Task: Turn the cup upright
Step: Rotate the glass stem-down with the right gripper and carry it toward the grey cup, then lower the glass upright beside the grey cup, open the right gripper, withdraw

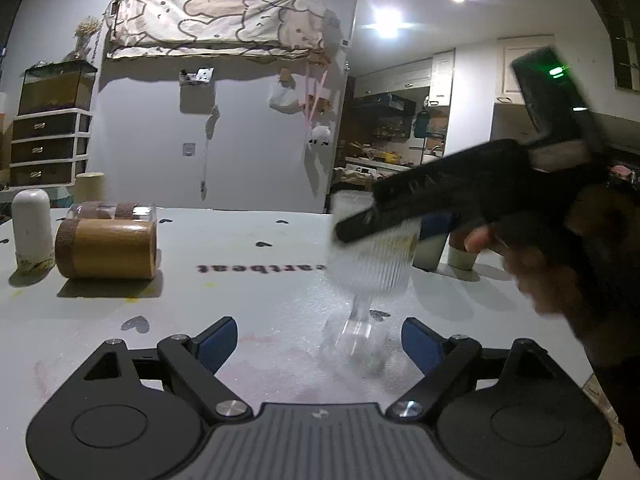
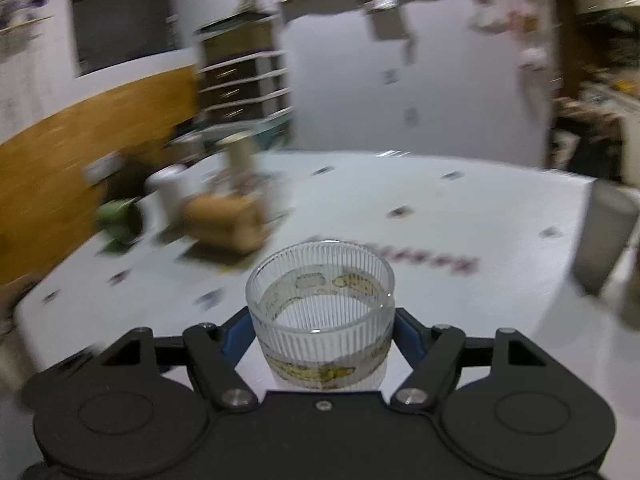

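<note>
Right gripper (image 2: 322,338) around ribbed cup (image 2: 322,320)

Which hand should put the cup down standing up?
Right. The right hand-held gripper is already shut on the ribbed glass cup, mouth up, above the table. The left hand-held gripper is open and empty.

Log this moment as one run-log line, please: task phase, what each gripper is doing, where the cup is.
phase: mid-flip | right gripper: shut on ribbed glass cup, mouth up, above table | left gripper: open, empty | view: motion-blurred
</note>
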`<state>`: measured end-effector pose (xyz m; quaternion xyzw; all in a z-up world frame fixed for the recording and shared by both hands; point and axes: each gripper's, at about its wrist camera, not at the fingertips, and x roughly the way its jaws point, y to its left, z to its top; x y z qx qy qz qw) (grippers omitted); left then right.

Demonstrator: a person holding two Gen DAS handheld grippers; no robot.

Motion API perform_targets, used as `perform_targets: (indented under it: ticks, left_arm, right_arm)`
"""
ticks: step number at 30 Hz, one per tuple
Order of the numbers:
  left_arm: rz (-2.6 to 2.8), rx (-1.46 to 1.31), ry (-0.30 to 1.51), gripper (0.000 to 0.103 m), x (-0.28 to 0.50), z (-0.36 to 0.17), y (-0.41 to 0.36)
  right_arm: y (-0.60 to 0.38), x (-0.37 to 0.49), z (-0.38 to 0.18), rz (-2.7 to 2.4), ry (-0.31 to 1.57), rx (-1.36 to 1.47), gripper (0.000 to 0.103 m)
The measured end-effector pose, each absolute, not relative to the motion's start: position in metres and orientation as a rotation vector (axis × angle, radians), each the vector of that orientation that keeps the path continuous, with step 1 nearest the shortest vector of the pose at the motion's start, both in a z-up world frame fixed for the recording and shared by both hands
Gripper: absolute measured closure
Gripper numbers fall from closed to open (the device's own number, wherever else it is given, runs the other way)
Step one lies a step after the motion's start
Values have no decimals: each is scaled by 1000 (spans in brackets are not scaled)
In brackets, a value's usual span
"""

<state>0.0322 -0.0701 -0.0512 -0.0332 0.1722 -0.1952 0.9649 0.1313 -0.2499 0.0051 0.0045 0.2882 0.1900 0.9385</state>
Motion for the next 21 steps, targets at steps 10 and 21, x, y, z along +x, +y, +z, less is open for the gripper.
perform_targets:
  ticks: [10,21]
  left_arm:
    - [-371,-76,366,14,36,-59,-61]
    - [-348,-101,387,14,44,-66,-49]
  right_arm:
    - [-311,235,6,71,528,78,29]
    - [-339,298,-6,-138,498,123,29]
